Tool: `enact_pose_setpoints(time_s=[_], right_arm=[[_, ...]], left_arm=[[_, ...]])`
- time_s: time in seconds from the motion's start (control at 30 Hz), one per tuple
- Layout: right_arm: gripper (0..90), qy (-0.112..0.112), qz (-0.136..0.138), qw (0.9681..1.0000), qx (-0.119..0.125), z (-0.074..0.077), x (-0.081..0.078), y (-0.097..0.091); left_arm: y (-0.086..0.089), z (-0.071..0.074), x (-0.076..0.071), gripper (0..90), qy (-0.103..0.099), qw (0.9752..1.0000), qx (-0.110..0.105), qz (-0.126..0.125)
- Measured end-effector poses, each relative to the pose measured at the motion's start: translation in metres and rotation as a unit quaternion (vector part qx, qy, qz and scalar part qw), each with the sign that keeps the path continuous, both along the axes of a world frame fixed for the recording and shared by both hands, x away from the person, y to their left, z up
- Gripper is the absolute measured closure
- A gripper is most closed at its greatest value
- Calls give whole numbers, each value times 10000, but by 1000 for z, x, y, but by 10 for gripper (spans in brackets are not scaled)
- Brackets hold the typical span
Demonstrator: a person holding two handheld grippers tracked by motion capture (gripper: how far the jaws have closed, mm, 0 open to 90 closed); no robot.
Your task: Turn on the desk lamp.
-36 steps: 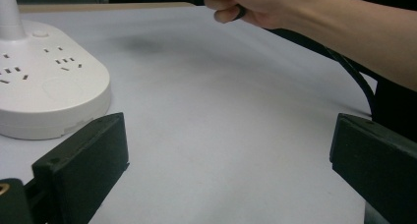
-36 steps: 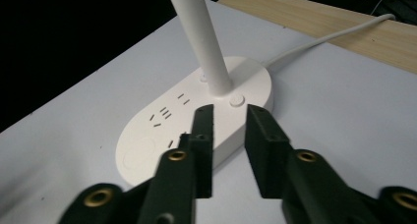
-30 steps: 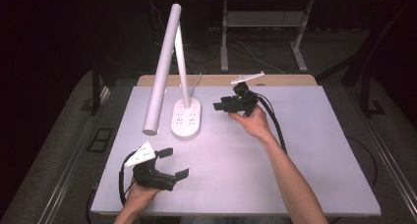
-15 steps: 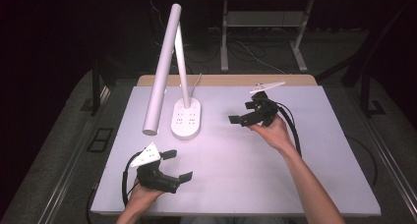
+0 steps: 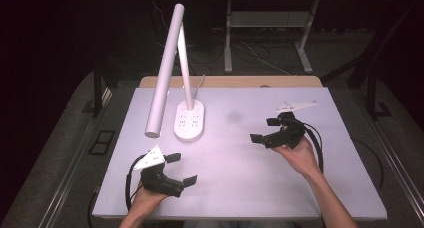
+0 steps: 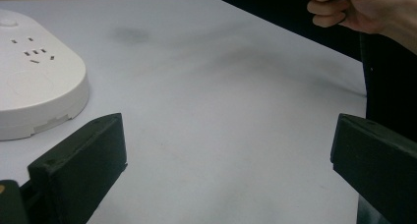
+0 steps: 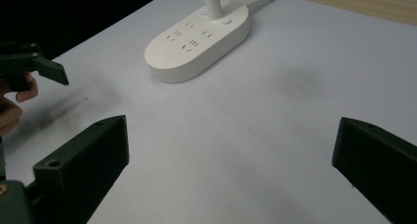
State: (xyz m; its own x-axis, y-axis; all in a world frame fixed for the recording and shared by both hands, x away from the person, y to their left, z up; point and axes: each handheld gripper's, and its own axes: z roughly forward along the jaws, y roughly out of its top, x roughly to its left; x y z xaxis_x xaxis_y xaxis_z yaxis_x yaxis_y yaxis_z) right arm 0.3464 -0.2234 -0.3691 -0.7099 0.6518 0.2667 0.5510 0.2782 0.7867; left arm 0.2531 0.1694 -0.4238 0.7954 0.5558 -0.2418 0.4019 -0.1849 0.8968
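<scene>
A white desk lamp (image 5: pixel 170 68) stands on an oval base with sockets (image 5: pixel 190 120) at the back left of the white table (image 5: pixel 240 183); its long head tilts down to the left. My left gripper (image 5: pixel 181 168) rests open near the front left, nothing between its jaws. My right gripper (image 5: pixel 264 130) hangs open at the right middle, also empty. The lamp base (image 6: pixel 34 86) lies left of the jaws in the left gripper view, and the lamp base (image 7: pixel 199 40) lies ahead in the right gripper view.
A wooden strip (image 5: pixel 230 81) runs along the table's far edge. A faint dark smudge (image 5: pixel 232 117) marks the tabletop right of the lamp base. The lamp's cable (image 5: pixel 199 83) trails off the back. Dark floor and table legs (image 5: pixel 227 43) lie beyond.
My right gripper has drawn back from beside the lamp base toward the right and nearer the person. The left gripper has barely shifted.
</scene>
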Motion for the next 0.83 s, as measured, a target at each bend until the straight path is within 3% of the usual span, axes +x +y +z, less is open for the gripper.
enact_pose_setpoints(time_s=[0.3, 0.53, 0.83], right_arm=[[0, 6, -197, 9997, -145, -10, -36, -29], [1, 152, -403, 9991, -19, -22, -65, -55], [1, 217, -537, 9983, 91, -41, -90, -62]], left_arm=[[1, 0, -1, 0, 2, 10000, -11, 38], [2, 0, -1, 0, 10, 10000, -6, 99], [3, -1, -1, 0, 27, 9999, -8, 147]])
